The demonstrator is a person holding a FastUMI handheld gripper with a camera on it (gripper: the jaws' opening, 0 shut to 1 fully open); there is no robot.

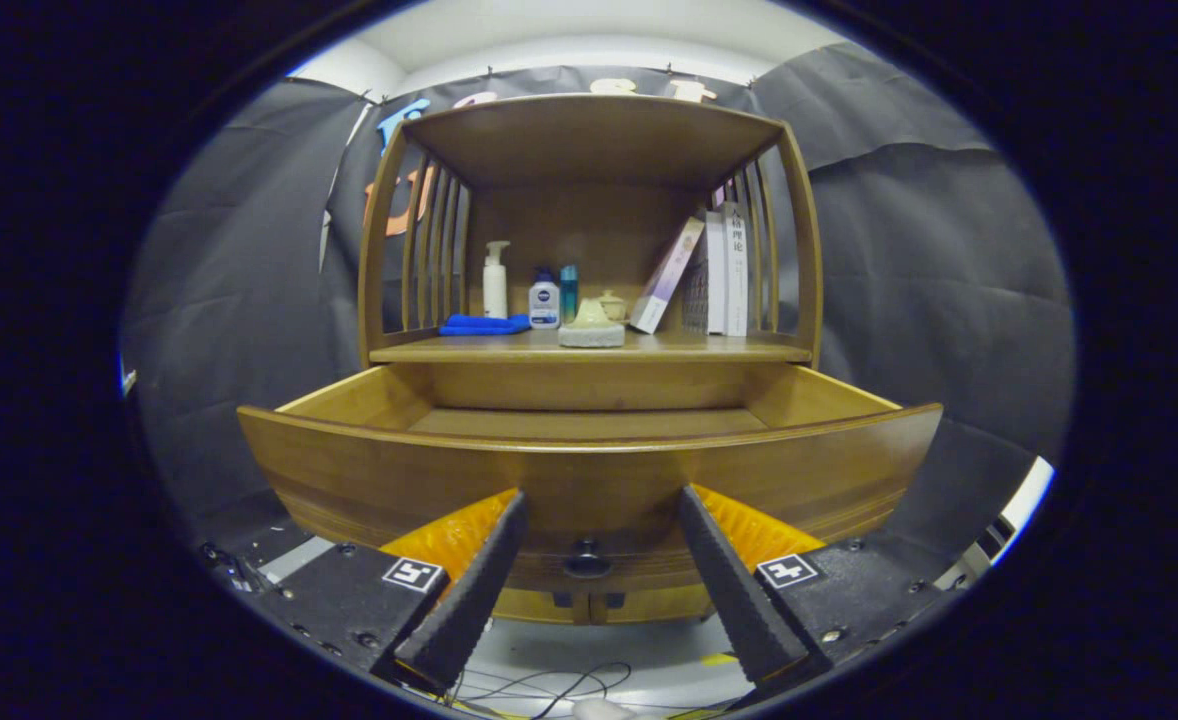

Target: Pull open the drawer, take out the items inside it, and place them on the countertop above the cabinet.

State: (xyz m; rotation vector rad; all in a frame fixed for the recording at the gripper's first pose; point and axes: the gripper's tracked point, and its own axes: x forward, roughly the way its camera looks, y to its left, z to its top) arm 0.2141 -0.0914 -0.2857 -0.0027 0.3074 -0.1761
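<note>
The drawer (589, 470) stands pulled out just ahead of the tool (599, 505), whose fingers are spread apart around its small knob (586, 565), touching nothing. The drawer's front wall hides most of the floor; what shows looks bare. Bottles (544, 303), a blue cloth (484, 324) and books (719, 270) sit on the desk (589, 348) above, dark cloth walling the booth behind.

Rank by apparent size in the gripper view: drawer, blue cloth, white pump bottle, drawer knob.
1. drawer, nearest the open gripper
2. blue cloth and white pump bottle: alike, unranked
3. drawer knob
</note>
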